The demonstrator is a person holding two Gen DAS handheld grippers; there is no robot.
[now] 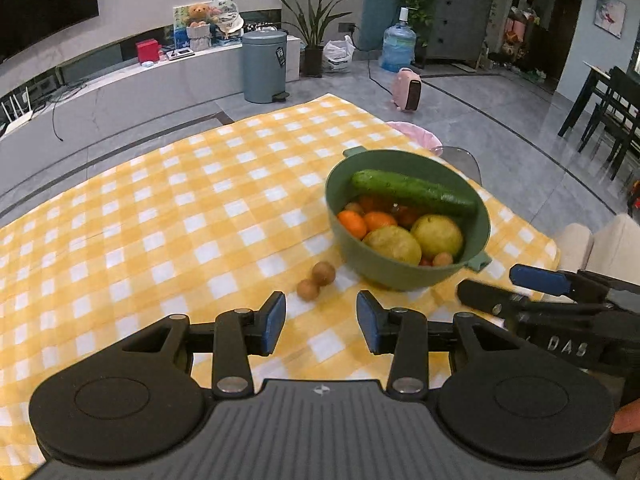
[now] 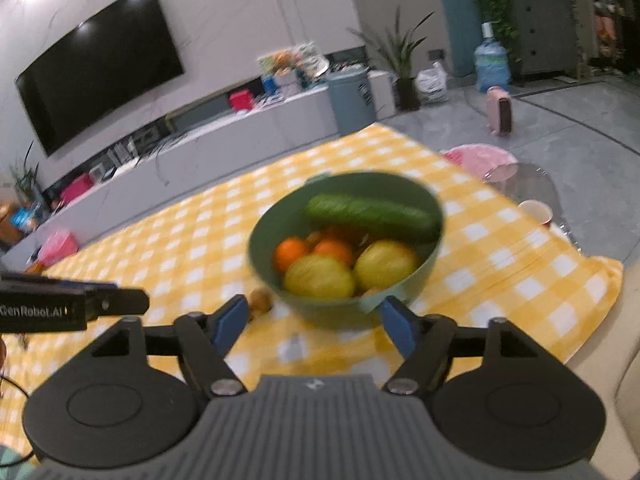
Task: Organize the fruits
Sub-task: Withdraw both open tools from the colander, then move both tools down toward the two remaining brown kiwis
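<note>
- Left wrist view: a green bowl (image 1: 404, 264) is seen on the desk (image 1: 160, 216), which is covered by a yellow checked cloth. A cucumber (image 1: 414, 193) is laid across the far side of the bowl, over two oranges (image 1: 366, 222), two yellow-green pears (image 1: 416, 238) and some small red and brown fruits.
- Two small brown round fruits (image 1: 316, 280) are left on the cloth, touching each other, just beside the bowl's near wall.
- The left tongs (image 1: 321, 322) are held partly apart, with nothing between the blue pads; the two loose fruits lie just beyond them. The right tongs (image 1: 500, 284) are seen at the right edge, near the bowl's handle, spread and empty.
- The loose fruits are judged light, hard-skinned and apt to roll; each is best pinched across its middle, one at a time, with gentle pressure.
- Right wrist view (blurred): the bowl (image 2: 320, 304) is seen straight ahead, and the right tongs (image 2: 314, 322) are spread wide with nothing gripped. One brown fruit (image 2: 261, 299) shows beside the bowl.
- The pears are judged heavy, smooth and easily bruised, so a wide grip across the belly is called for. The cucumber is stiff and long and is best taken near its middle so that it does not tip.
- The bowl is rigid and could be held by a rim handle.
</note>
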